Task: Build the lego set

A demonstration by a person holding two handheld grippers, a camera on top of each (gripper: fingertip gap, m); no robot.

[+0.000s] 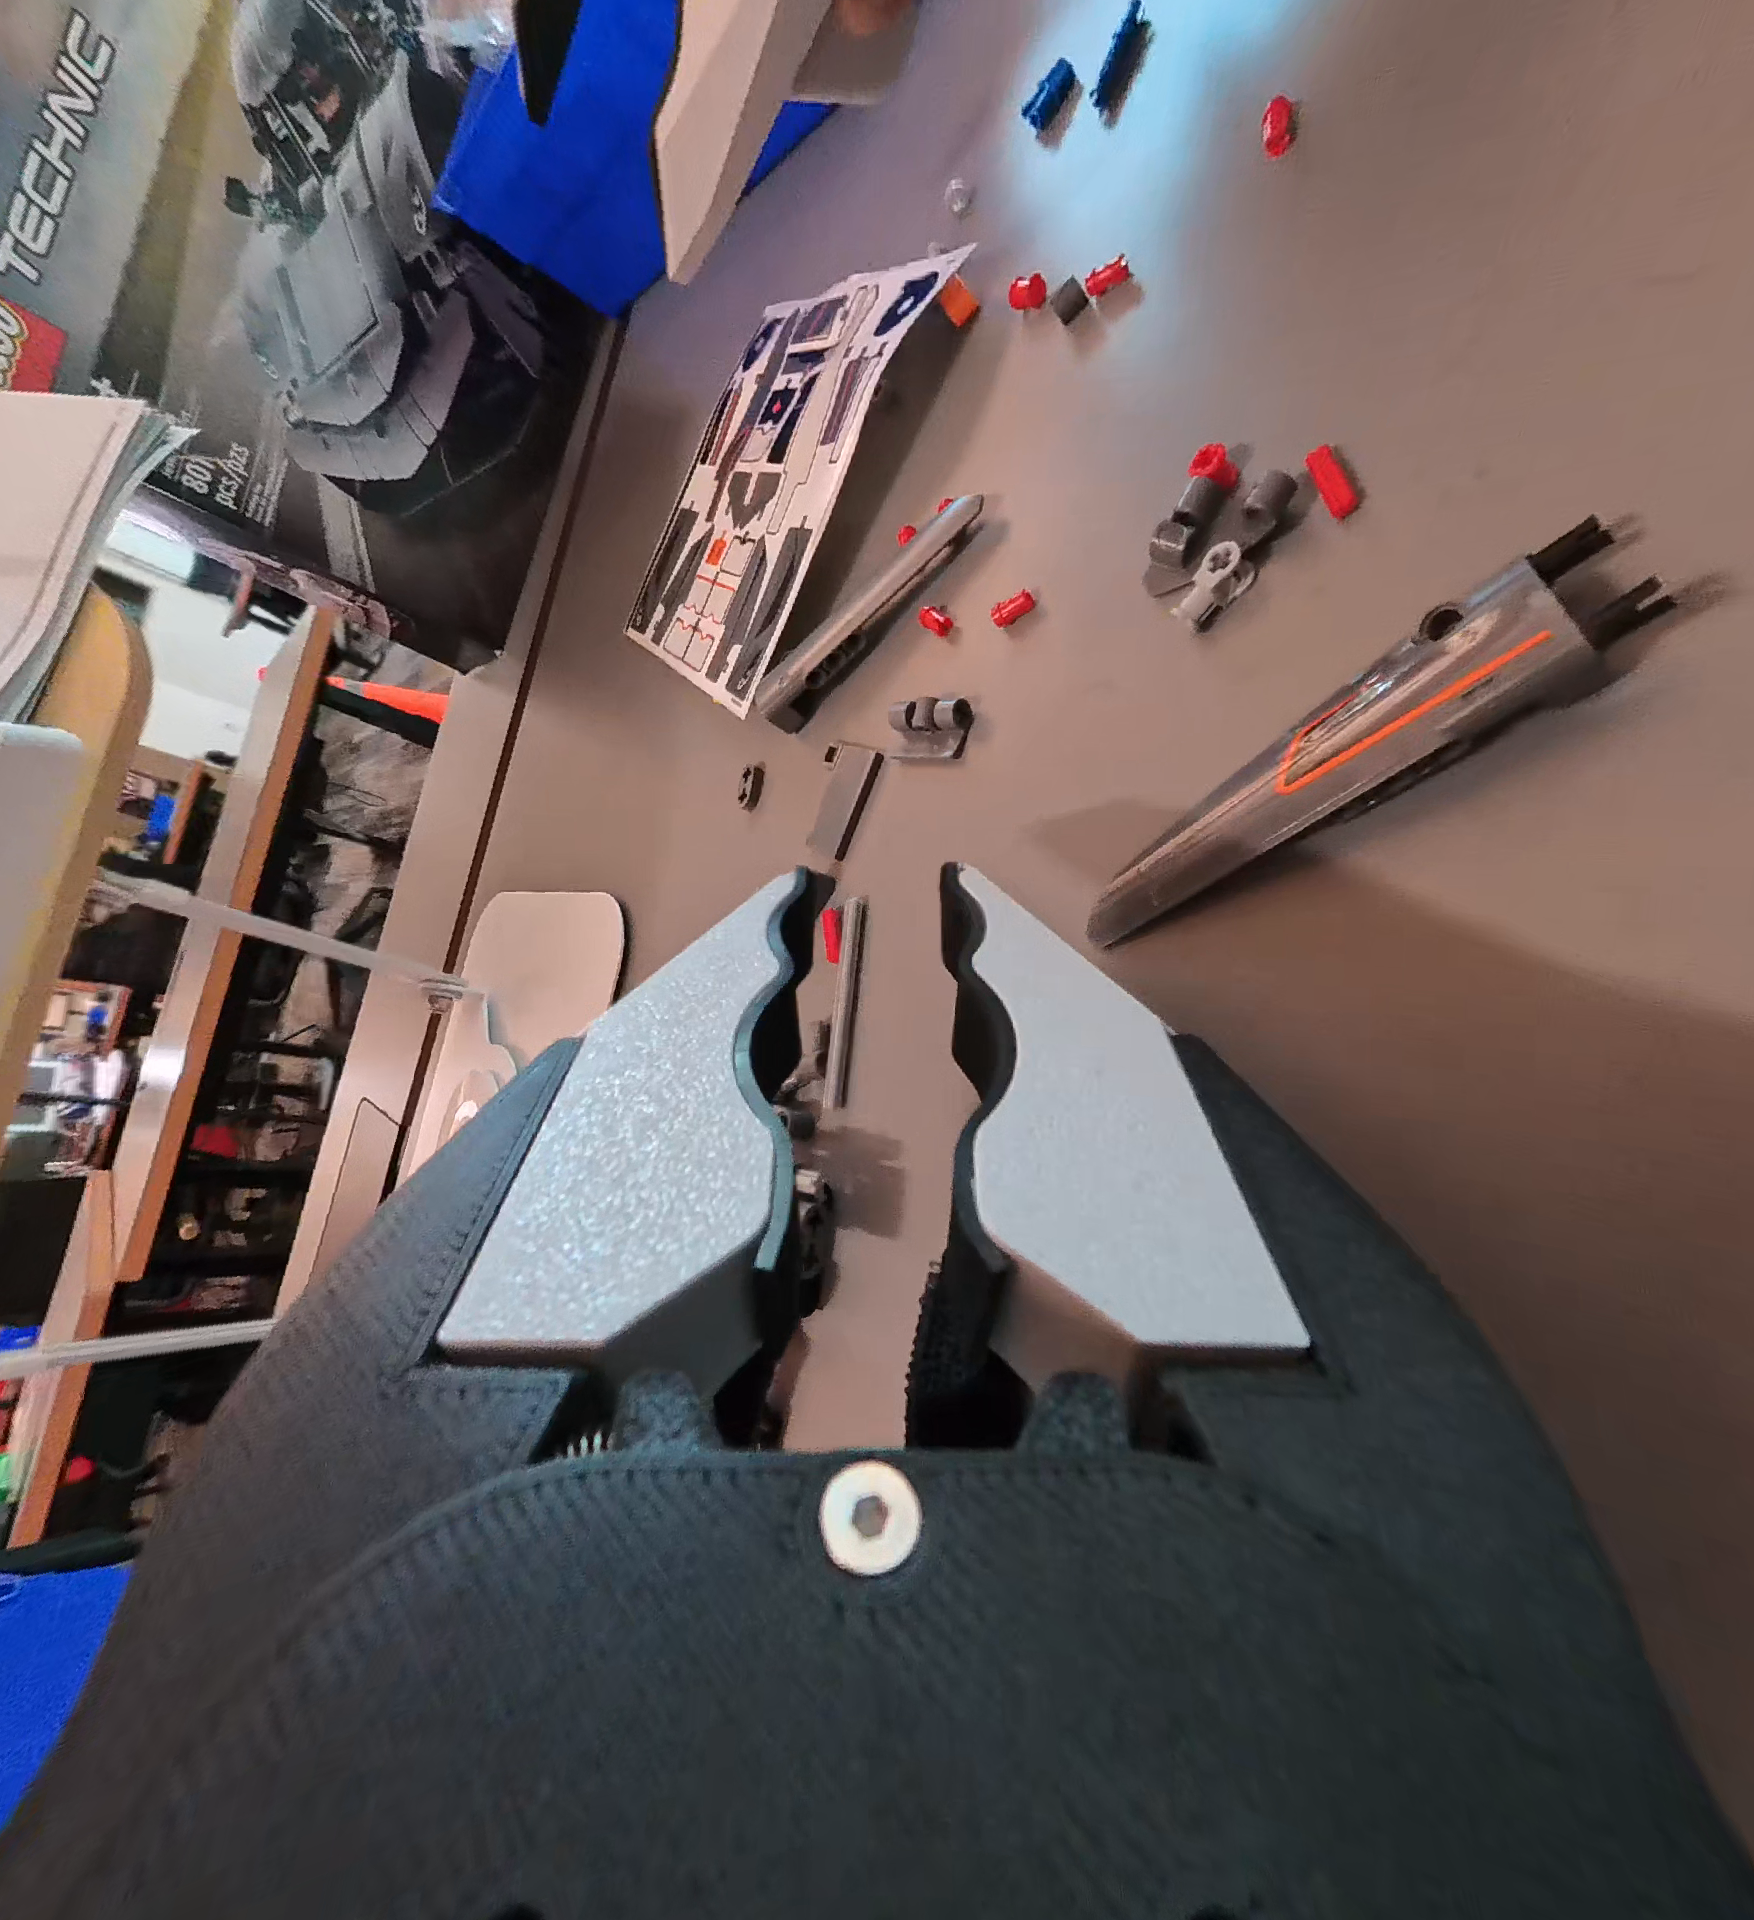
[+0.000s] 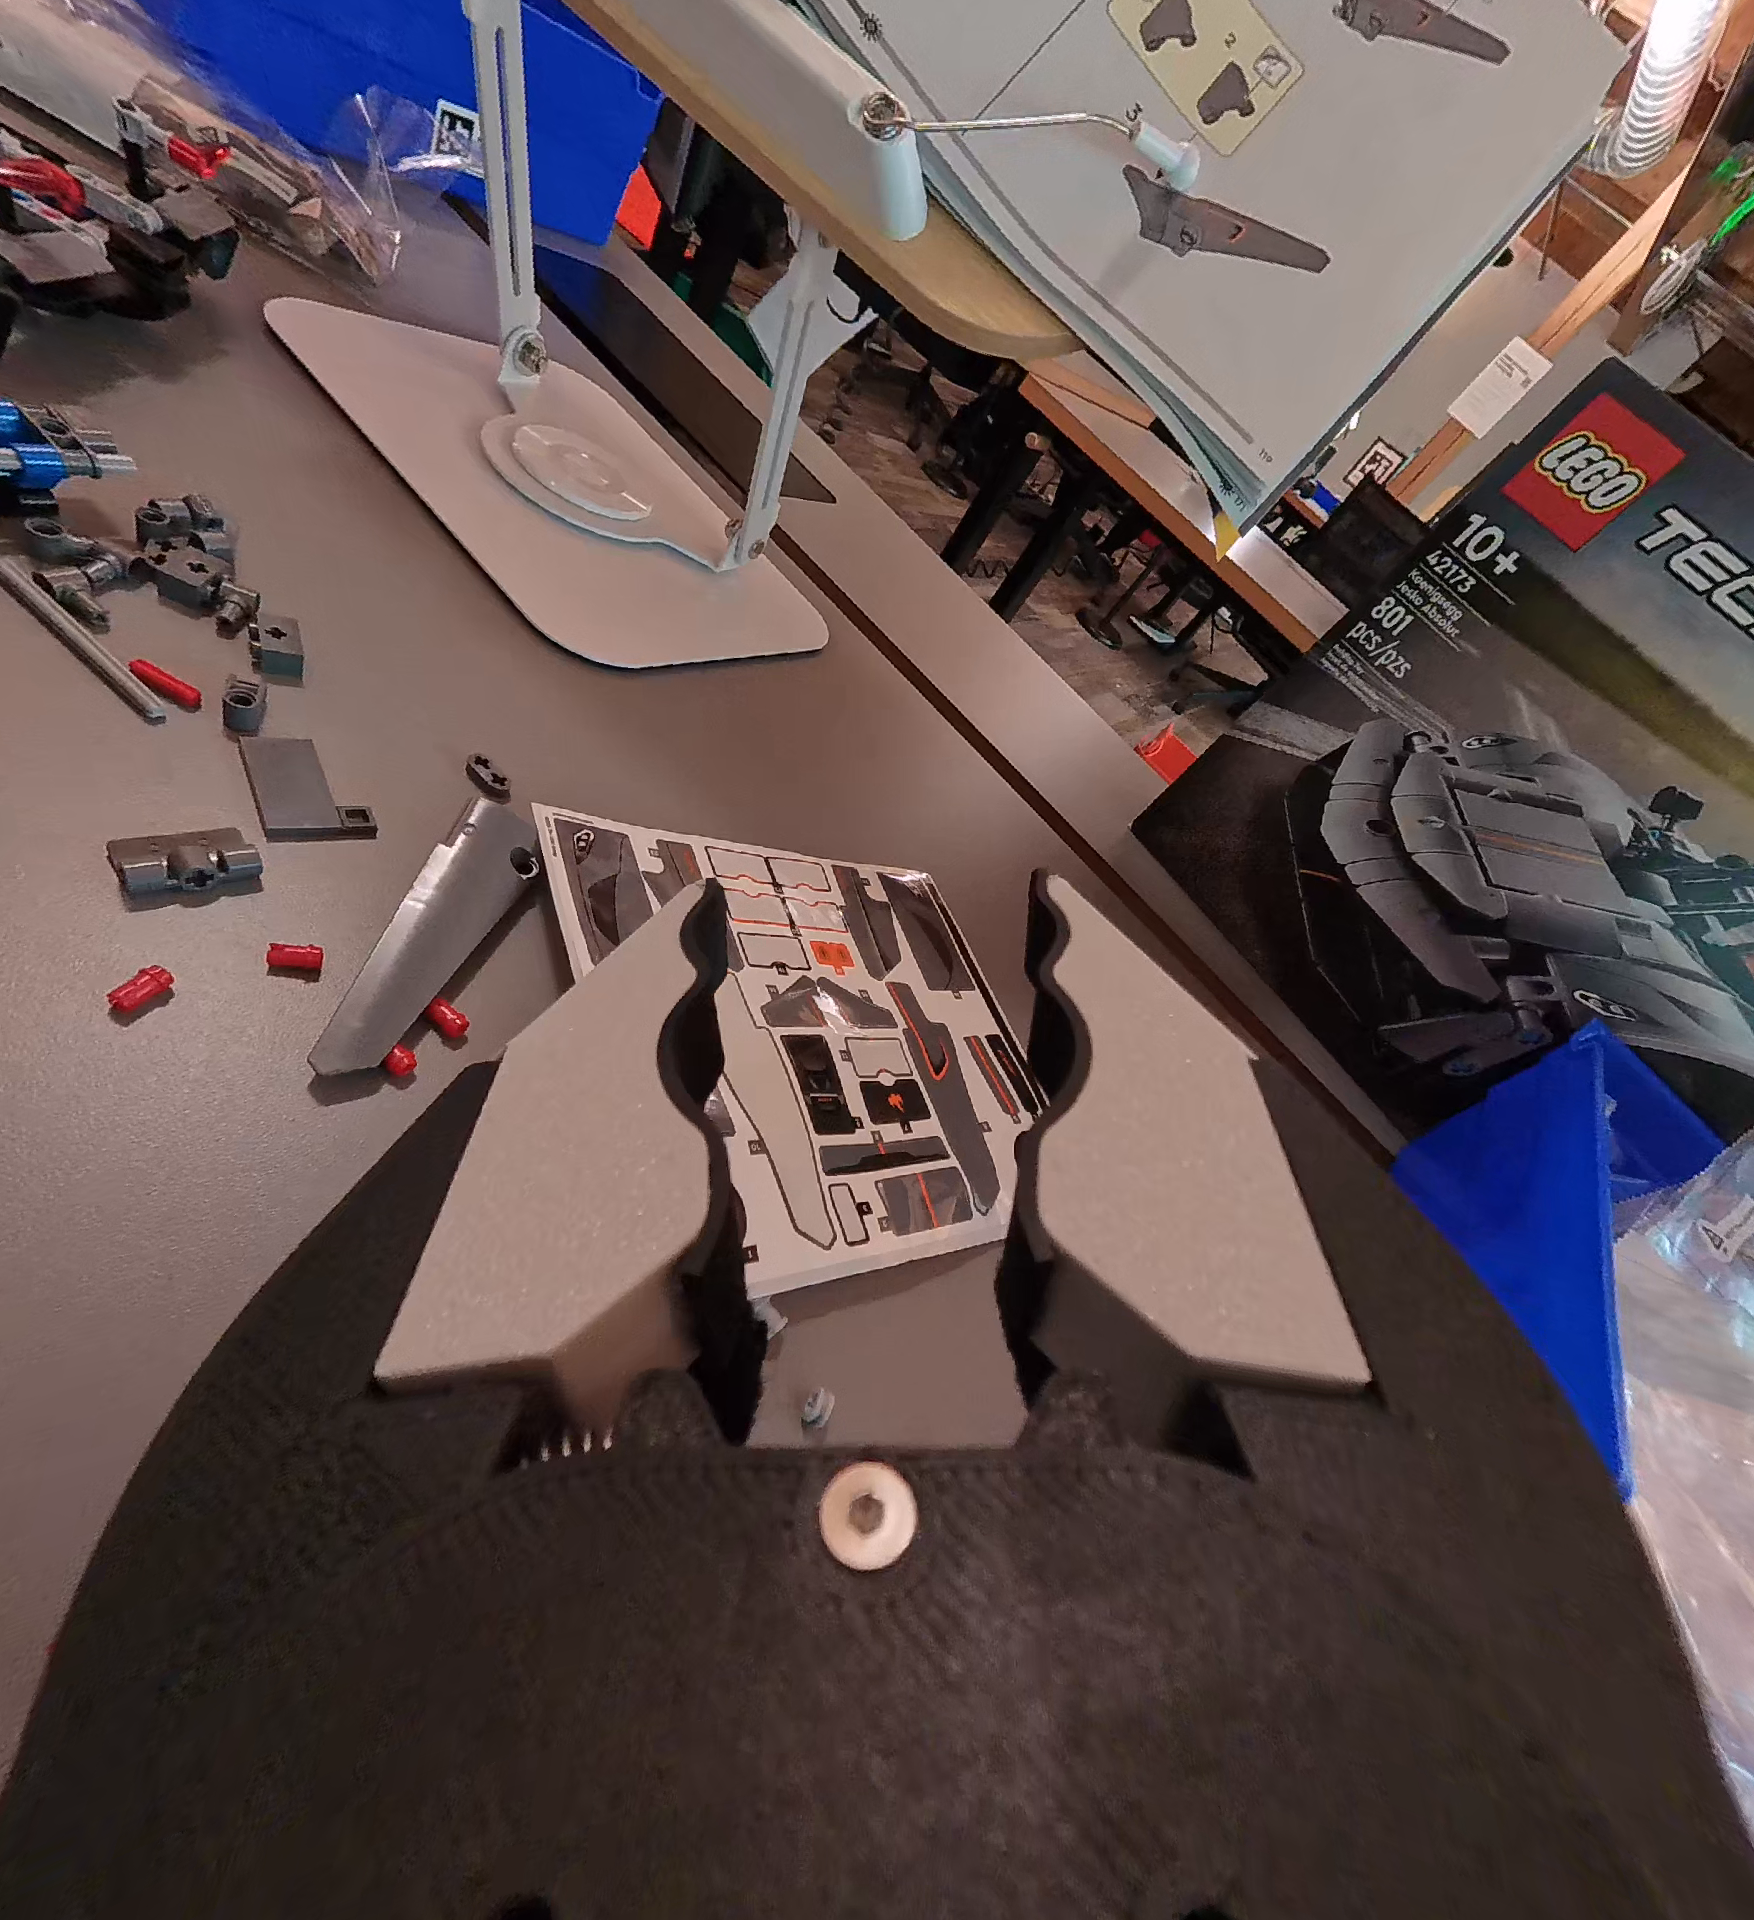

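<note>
1. Left claw (image 1: 878, 883) stood spread and empty, low over the table (image 1: 1475, 1143). A thin grey axle (image 1: 845, 1003) and a small red pin (image 1: 830, 932) lay on the table between its fingers, toward the left one.
2. Right claw (image 2: 878, 894) was likewise spread, holding nothing, poised above the sticker sheet (image 2: 831, 1049) at frame centre.
3. The lego set lay loose: a grey panel with an orange stripe (image 1: 1372, 748) at right of the left view, a long grey blade piece (image 2: 426, 945) touching the sheet's left edge, red pins (image 2: 139, 987) scattered at left.
4. The instruction booklet (image 2: 1268, 260) sat on its stand at upper right, showing a striped panel.
5. Judgement: the step was probably picking a part. Centre the axle between the fingers first; close slowly, or it may roll away.
6. Risk: the red pin just beside it could be caught along with it.
</note>
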